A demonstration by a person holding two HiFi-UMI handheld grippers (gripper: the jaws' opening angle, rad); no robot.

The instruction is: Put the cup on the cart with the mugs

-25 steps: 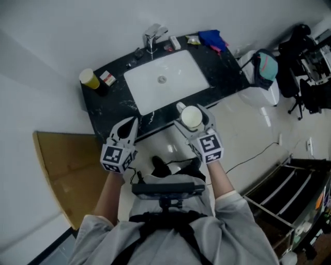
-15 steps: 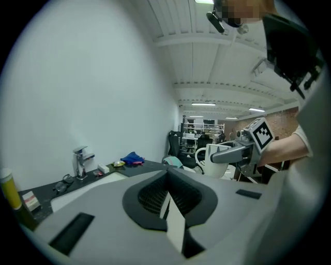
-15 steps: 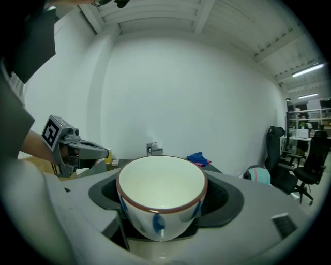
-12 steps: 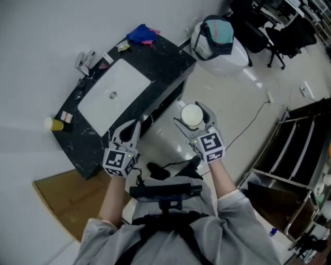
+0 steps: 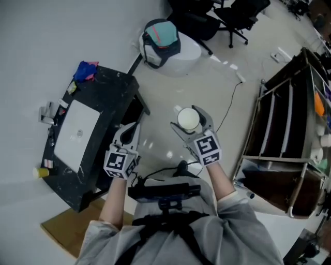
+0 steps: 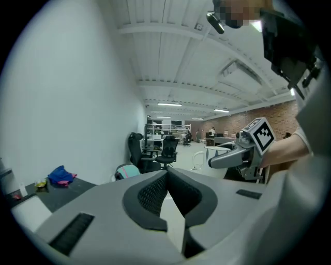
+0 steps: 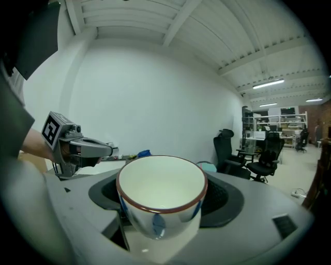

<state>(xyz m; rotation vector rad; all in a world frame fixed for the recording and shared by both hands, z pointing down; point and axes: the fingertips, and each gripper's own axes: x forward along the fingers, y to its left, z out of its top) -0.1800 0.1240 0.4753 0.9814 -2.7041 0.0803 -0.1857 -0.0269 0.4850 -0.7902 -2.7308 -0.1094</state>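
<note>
Cup upright between the jaws of the right tool, above the floor. Left tool just to its left, apart from it. Further left: surface against the wall, sink set into it. Well right: cart. Ahead, beyond both tools: bin, office chairs behind it.

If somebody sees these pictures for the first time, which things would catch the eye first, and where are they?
First, the white cup with a reddish rim, clamped upright in the right hand-held gripper at the centre of the head view. Next, the left hand-held gripper beside it, shut and empty. Then the black counter with its white sink at the left, and the dark cart at the right edge.
</note>
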